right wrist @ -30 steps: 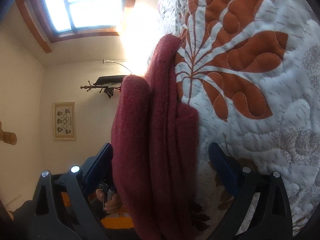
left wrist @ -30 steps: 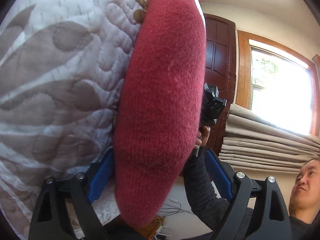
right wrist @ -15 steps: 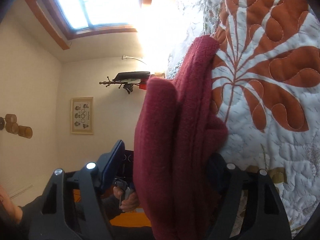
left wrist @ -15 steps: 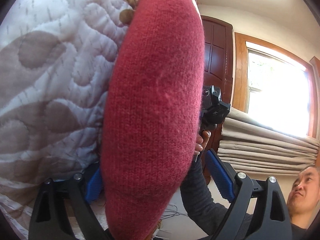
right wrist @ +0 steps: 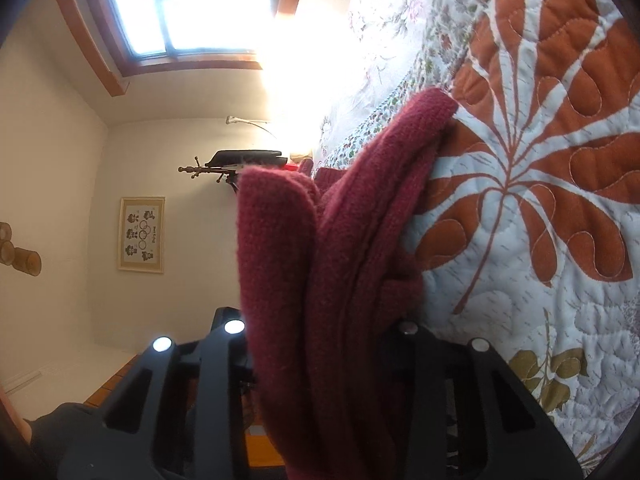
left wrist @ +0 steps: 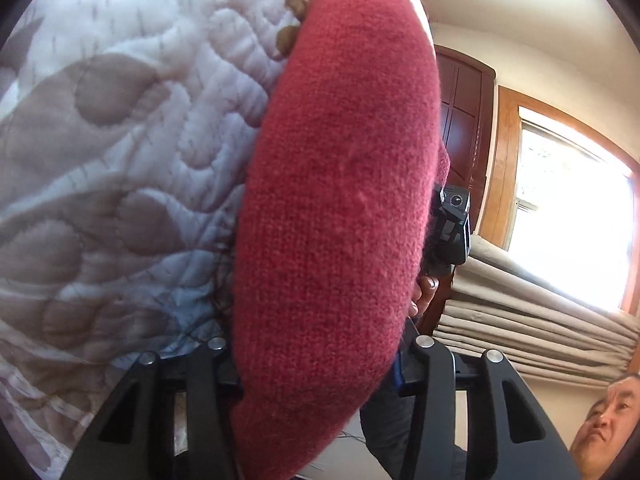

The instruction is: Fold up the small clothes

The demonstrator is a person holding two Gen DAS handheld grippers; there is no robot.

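A quilted bedspread (right wrist: 540,208) with big rust-orange leaves fills the right wrist view from twelve round to four o'clock, with a sunlit window (right wrist: 192,8) at eleven o'clock. The red knitted garment (left wrist: 340,208) rises through the middle of both views, lying against the quilt, its layers doubled in loose folds on the right wrist side.

The left gripper (left wrist: 316,364) is pinching the thick rounded edge of the knit at six o'clock. The right gripper (right wrist: 324,340) is likewise clamped on several bunched layers, though its pads are buried in the fabric, so the exact bite is hard to judge.

To do this fold well, both hands should probably lift together, keep the held edges level and taut, carry them across, and lay them down with edges matched before letting go. Thick wool springs open, so press it flat.
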